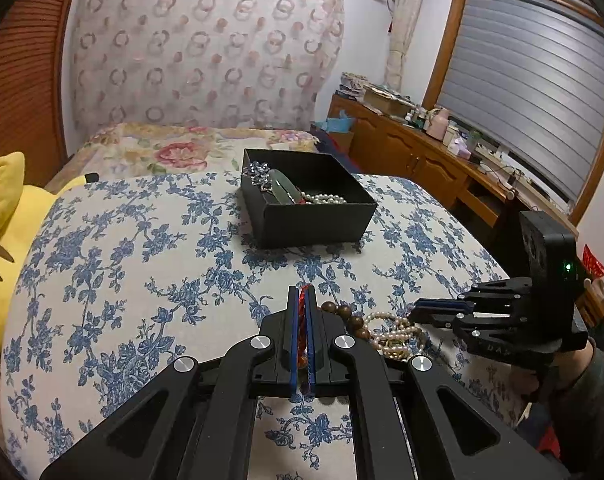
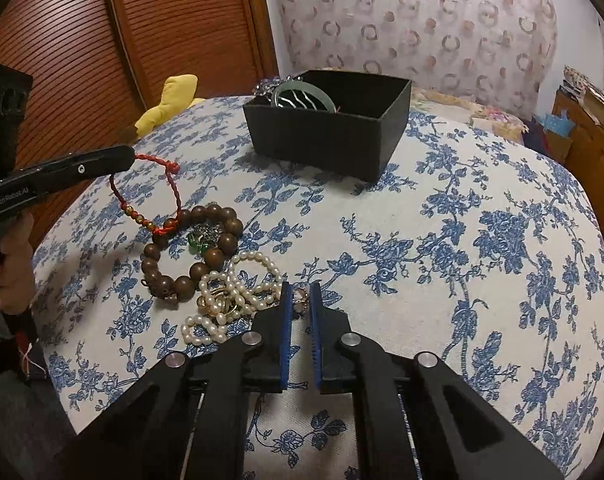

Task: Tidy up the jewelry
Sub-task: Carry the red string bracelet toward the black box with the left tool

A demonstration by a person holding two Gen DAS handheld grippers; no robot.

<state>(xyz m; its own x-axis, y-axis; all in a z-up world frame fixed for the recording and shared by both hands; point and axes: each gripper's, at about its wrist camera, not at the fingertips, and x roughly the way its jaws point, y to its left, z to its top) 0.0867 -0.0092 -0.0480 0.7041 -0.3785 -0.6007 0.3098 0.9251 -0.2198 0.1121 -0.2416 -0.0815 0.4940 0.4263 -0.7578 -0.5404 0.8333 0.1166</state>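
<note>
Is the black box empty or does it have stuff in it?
Not empty. The black box holds a green bangle, white pearls and a sparkly silver piece.

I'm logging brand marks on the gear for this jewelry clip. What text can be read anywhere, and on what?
"GenRobot.AI": white print on the side of the left gripper, right wrist view.
Embossed letters on the right gripper body, left wrist view: too blurred to read.
Nothing else legible.

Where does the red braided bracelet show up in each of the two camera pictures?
Left wrist view: the red braided bracelet is low centre, pinched between the left gripper.
Right wrist view: it hangs at left from that gripper, above the wooden beads.
Shared landmark: the black box.
</note>
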